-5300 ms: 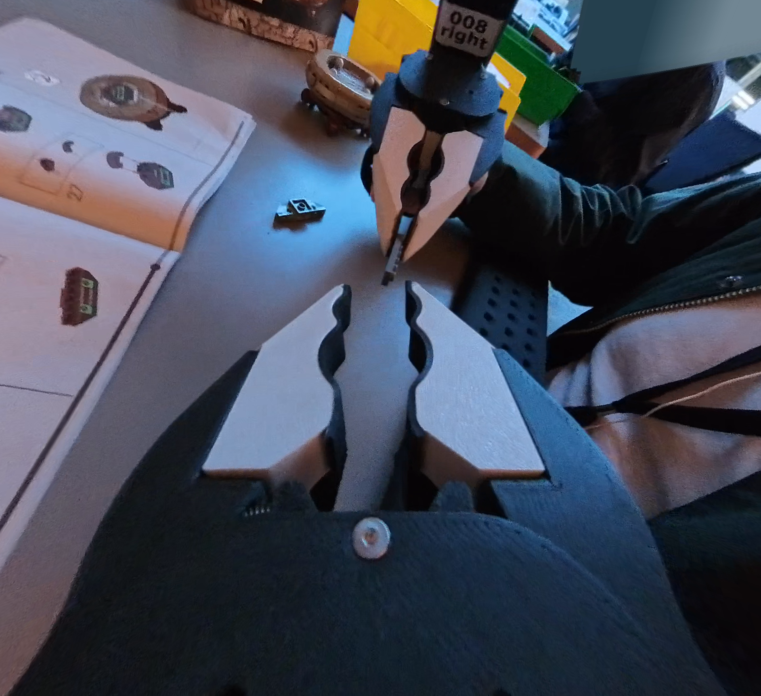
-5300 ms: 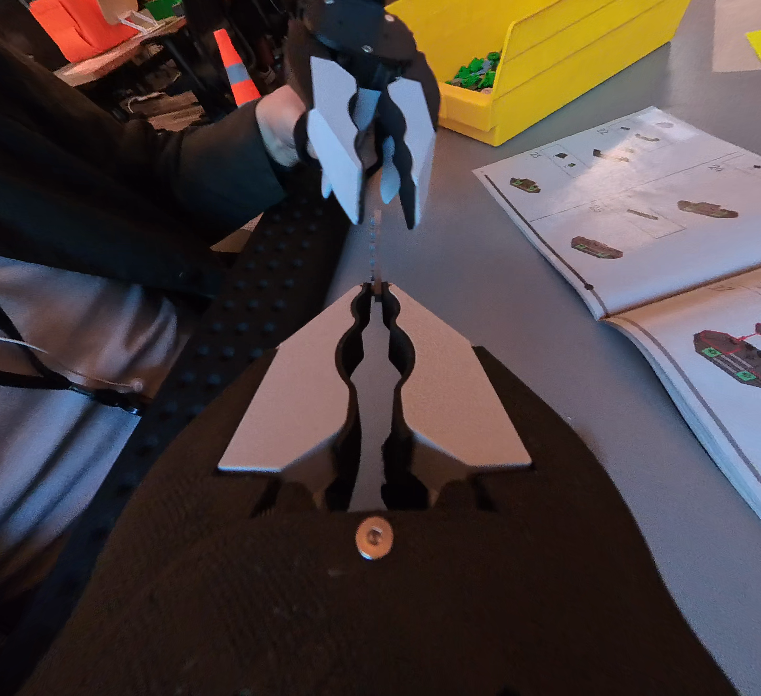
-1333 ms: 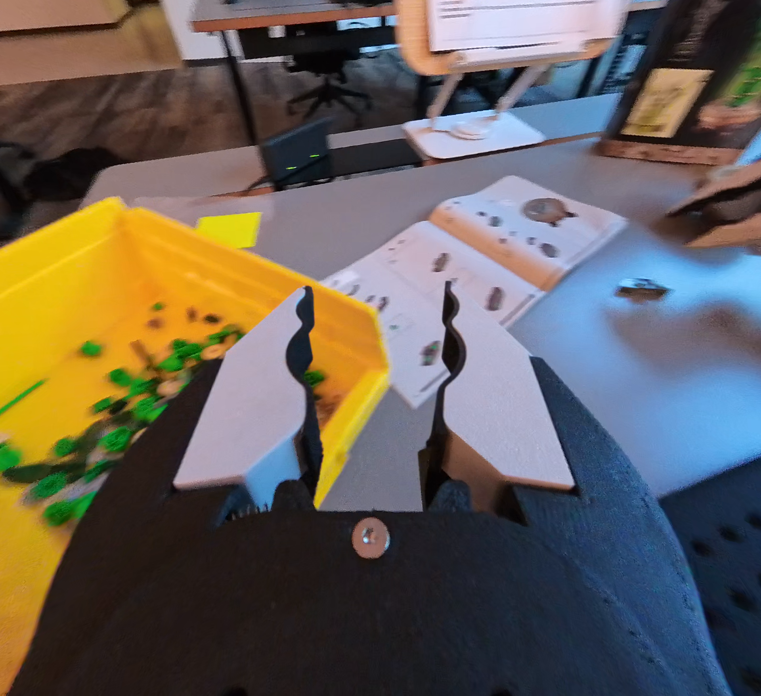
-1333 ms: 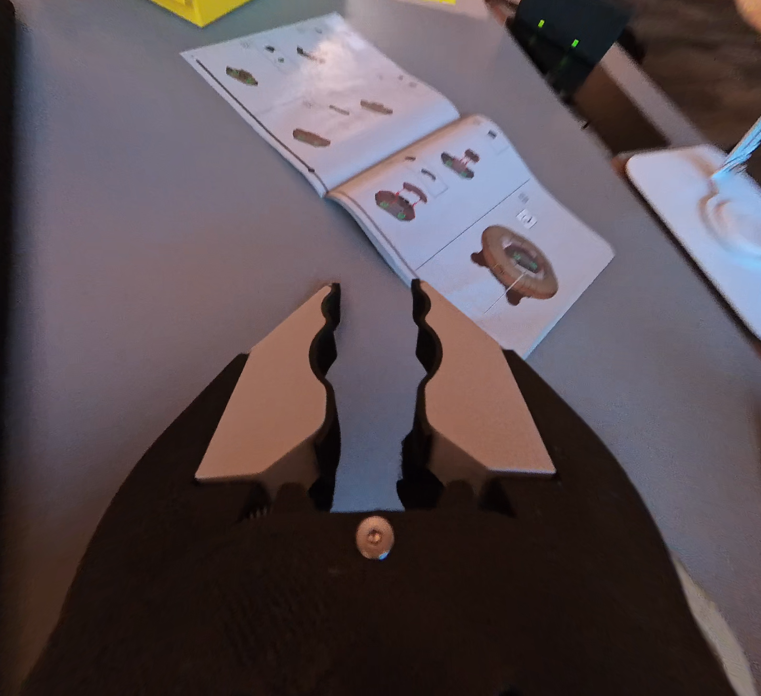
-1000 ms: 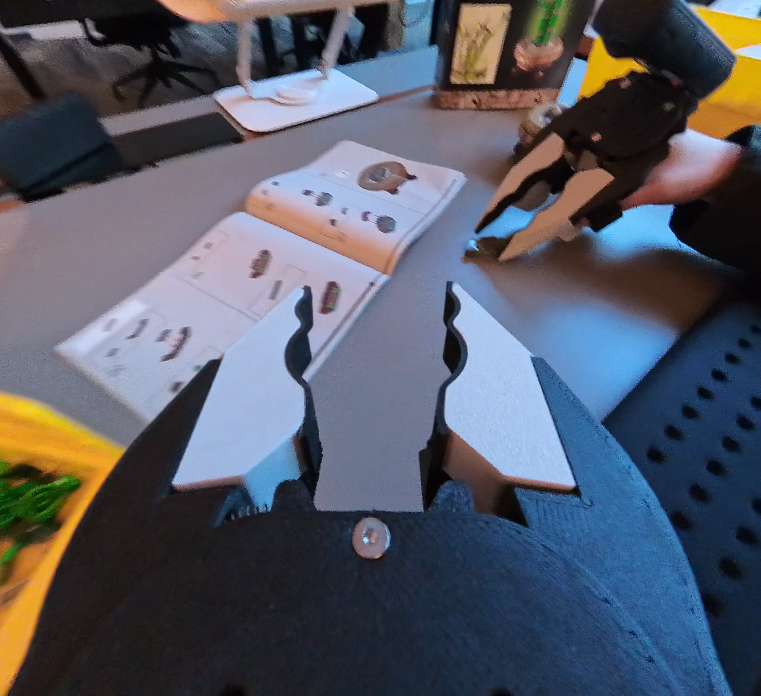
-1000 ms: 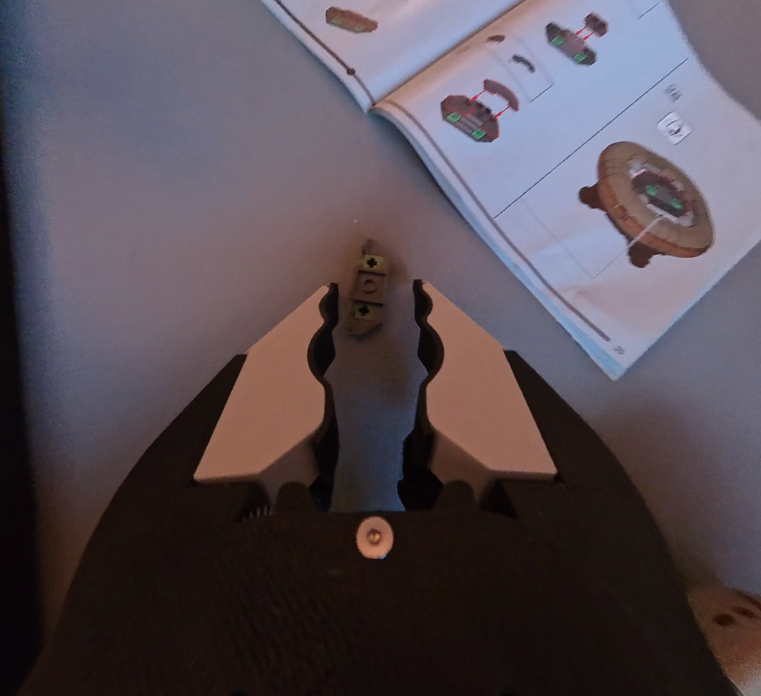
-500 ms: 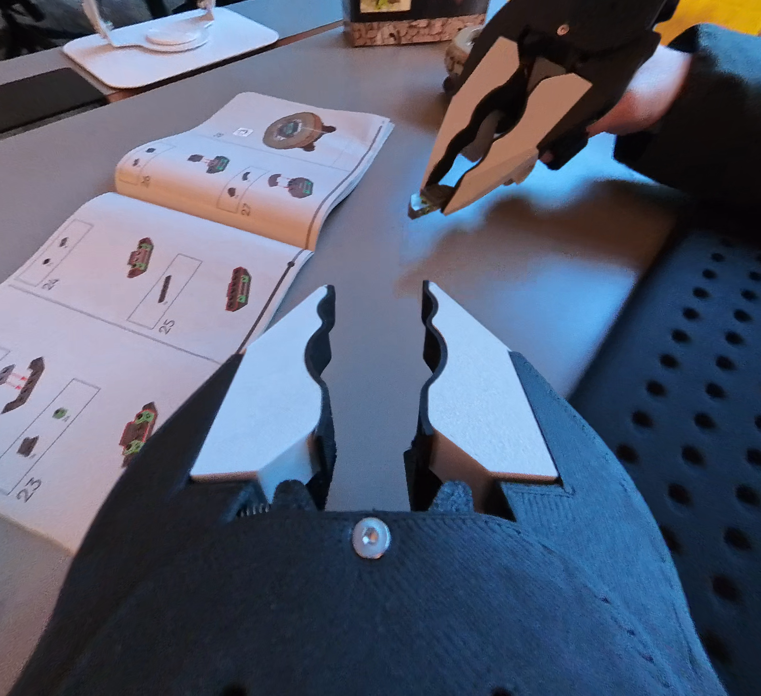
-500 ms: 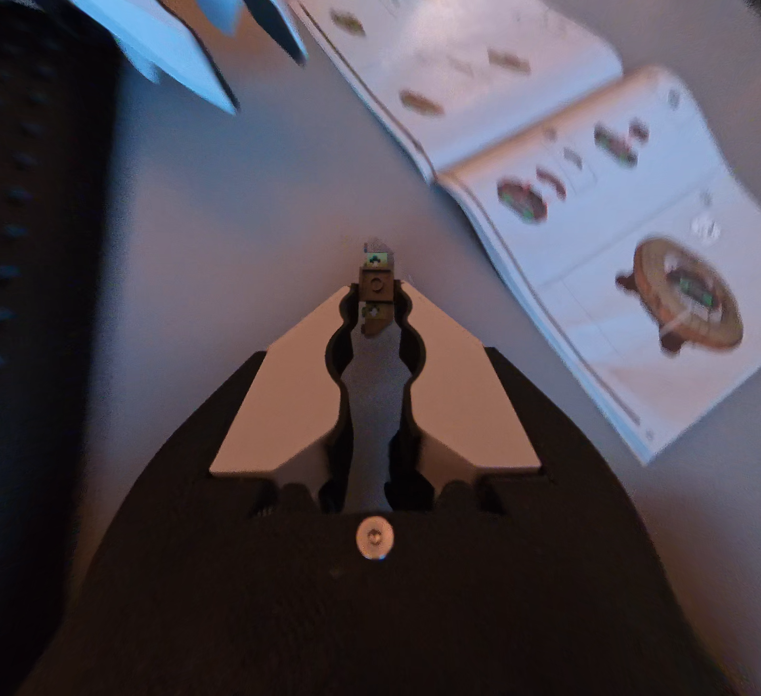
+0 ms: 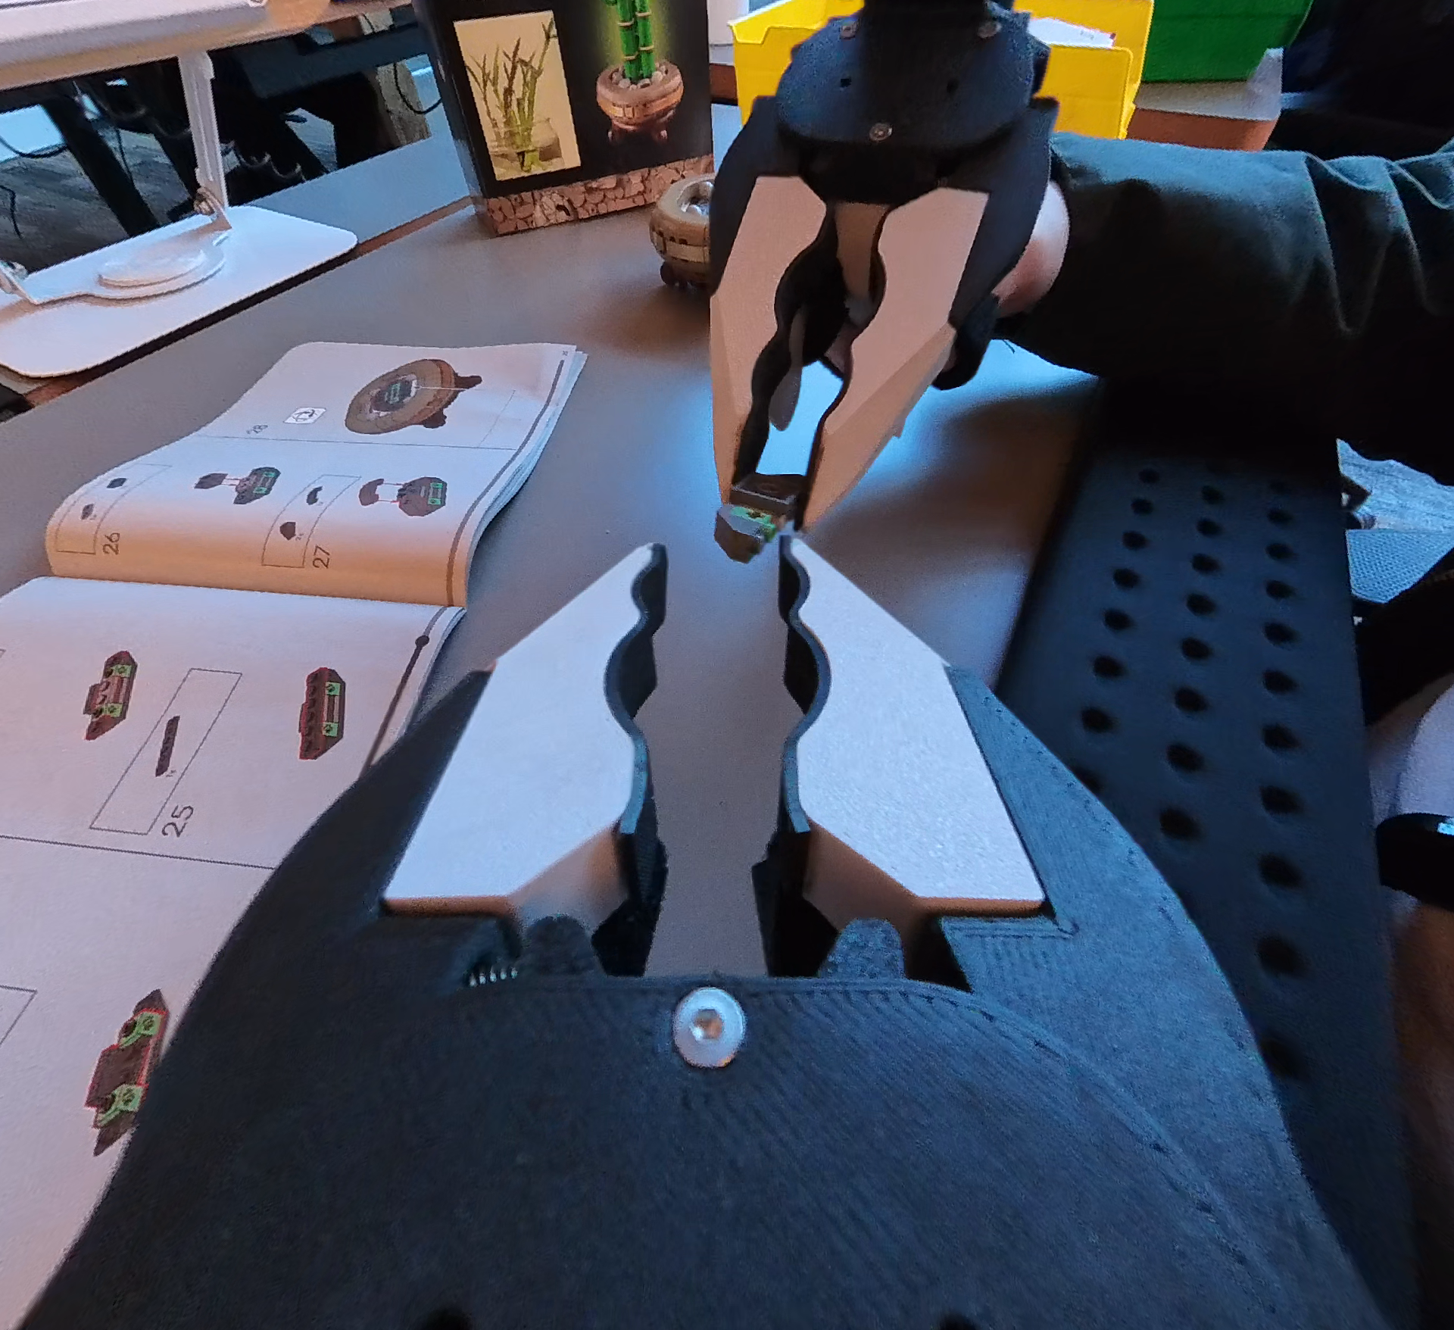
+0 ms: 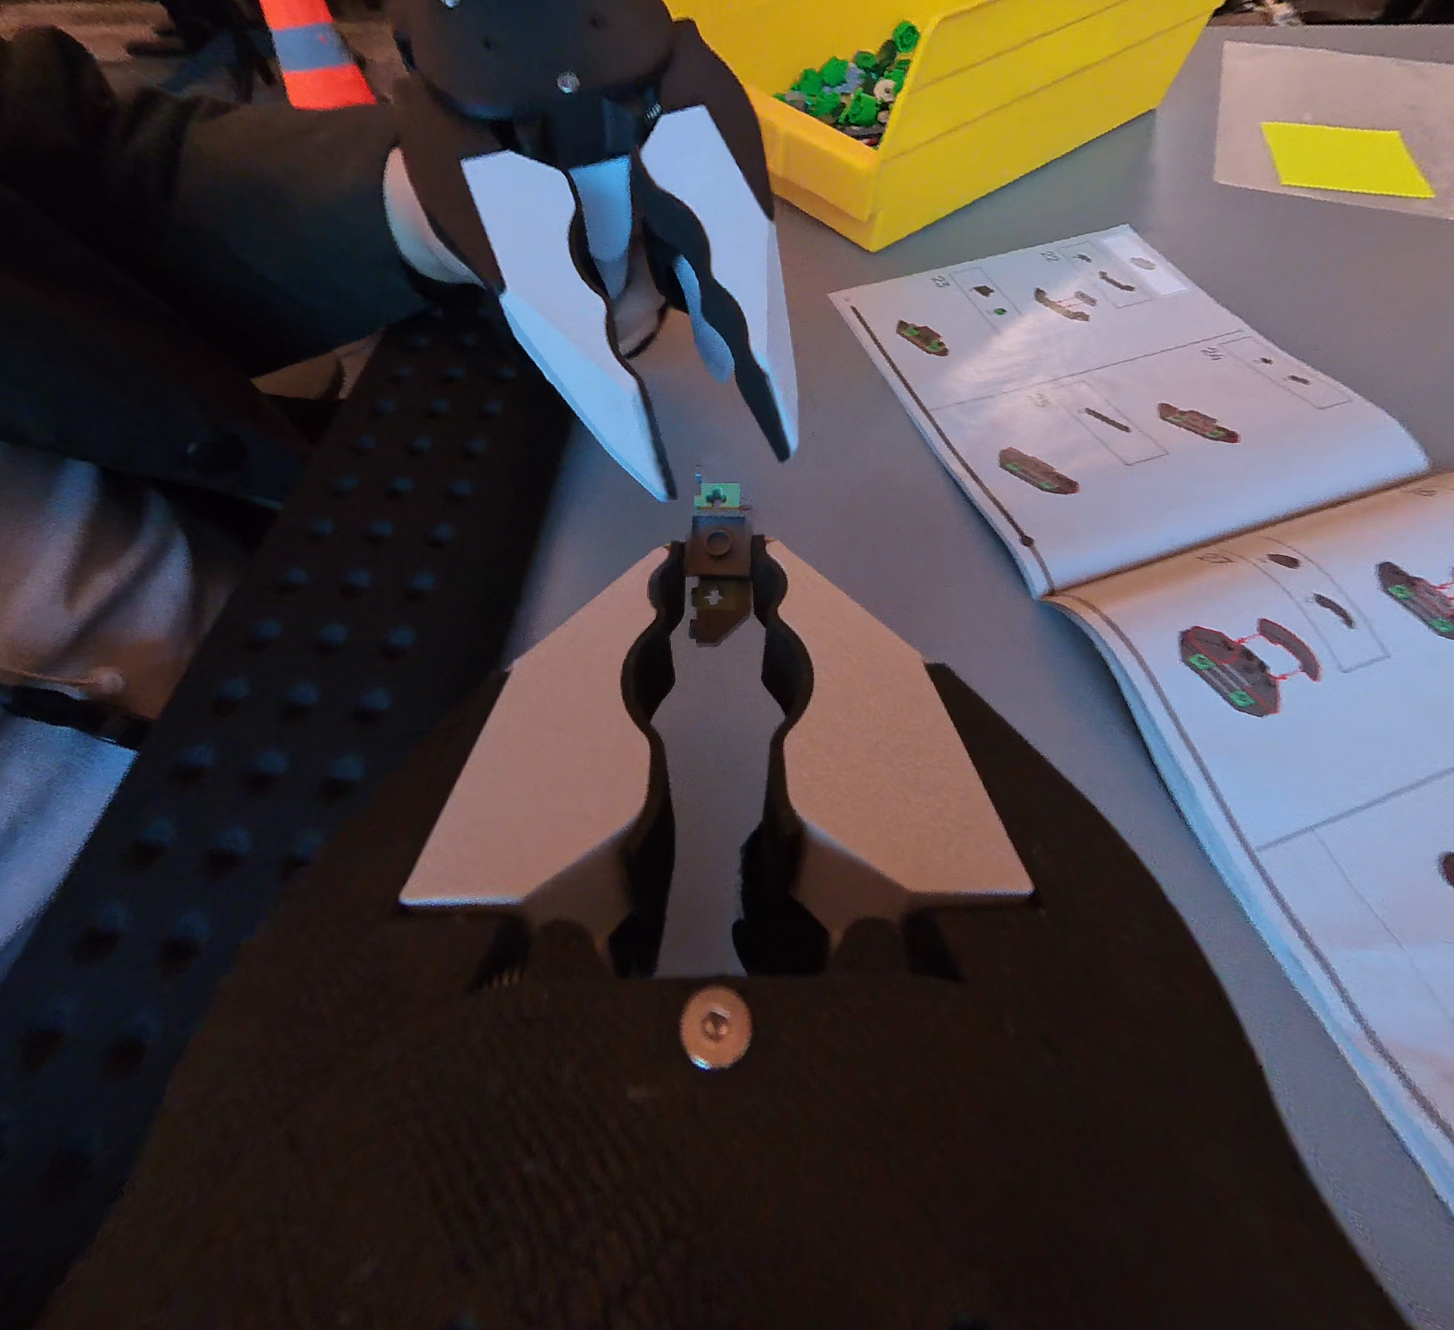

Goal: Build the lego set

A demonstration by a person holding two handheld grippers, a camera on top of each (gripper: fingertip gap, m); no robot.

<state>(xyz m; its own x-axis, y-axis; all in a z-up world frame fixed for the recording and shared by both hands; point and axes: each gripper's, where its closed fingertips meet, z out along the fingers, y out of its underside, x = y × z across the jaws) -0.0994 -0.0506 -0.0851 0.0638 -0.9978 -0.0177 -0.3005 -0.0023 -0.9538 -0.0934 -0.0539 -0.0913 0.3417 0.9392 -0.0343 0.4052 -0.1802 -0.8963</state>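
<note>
Lego piece (image 10: 714, 568): a small brown sub-assembly with green clips, pinched crosswise at the very tips of the right gripper (image 10: 714, 556) and held above the grey table (image 10: 881, 521). One green-clipped end sticks out past the fingertips; the other brown end lies back in the gap between the two fingers. In the left wrist view the same piece (image 9: 757, 517) hangs from the tips of the right gripper (image 9: 775, 505), which points downward with its jaws closed onto the piece's sides.

Left gripper (image 9: 717, 556): jaws parted by a moderate gap, holding nothing. Its tips sit just below and to either side of the piece, near it but not touching. In the right wrist view the left gripper (image 10: 728, 474) points down toward the piece from above, its tips straddling the protruding green end, apart from it.

Surroundings: an open instruction booklet (image 9: 260, 584) lies flat on the table beside both grippers. A yellow bin (image 10: 983, 57) with green and grey parts stands beyond the booklet. The set's box (image 9: 551, 41) stands upright at the far edge, with a round brown base (image 9: 684, 230) beside it. A black perforated mat (image 9: 1196, 663) lies along the table's near edge, by the person's sleeve (image 9: 1227, 269).
</note>
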